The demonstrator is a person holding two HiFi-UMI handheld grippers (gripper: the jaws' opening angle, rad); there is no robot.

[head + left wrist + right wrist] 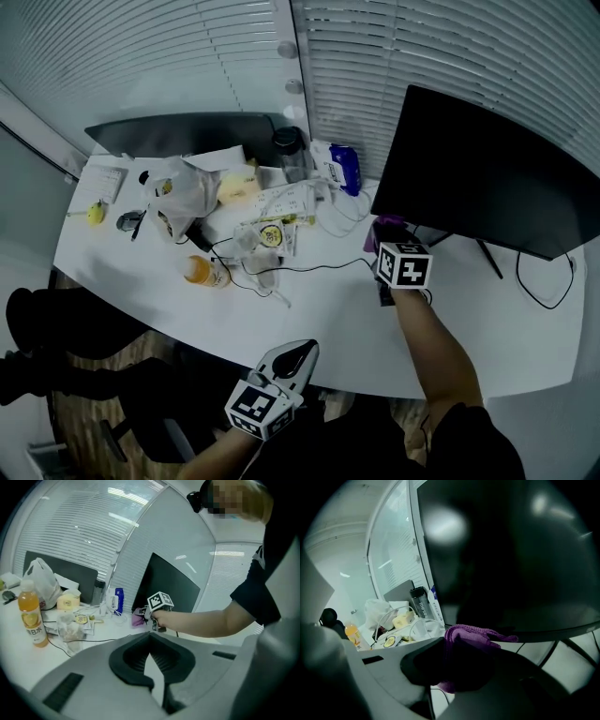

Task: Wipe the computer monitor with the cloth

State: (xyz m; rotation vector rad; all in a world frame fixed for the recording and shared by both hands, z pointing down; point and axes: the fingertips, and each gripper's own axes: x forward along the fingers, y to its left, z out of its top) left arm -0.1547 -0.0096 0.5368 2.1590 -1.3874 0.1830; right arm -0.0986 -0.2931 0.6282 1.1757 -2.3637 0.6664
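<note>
**While the right gripper pinches the cloth, the left one is shut on nothing**

Where there is writing, most of it is too small to read. The dark drink bottle [421, 603] has pale letters down its side, but I cannot make them out for sure. The orange drink bottle [32, 616] has a label with print that is too blurry to read. The blue and white packet [118, 599] has print too, and it is just as unclear. Each gripper has a cube with black and white squares on it, but no words.

The purple cloth [468, 634] is squeezed between the two fingers of the right gripper [468, 663]. It bunches up at the fingertips and sticks out past them. One corner pokes out to the side, toward the bottom edge of the black monitor [511, 555]. From the head view, the cloth [388, 226] sits just below the monitor's [487, 178] lower left corner. I cannot tell if it touches the screen.

The left gripper [150, 637] has its fingertips pressed together with nothing between them. It hangs at the near edge of the white desk [141, 272], well apart from the cloth.

A white plastic bag [183, 192] and a black cable [319, 267] lie on the desk among the clutter.
</note>
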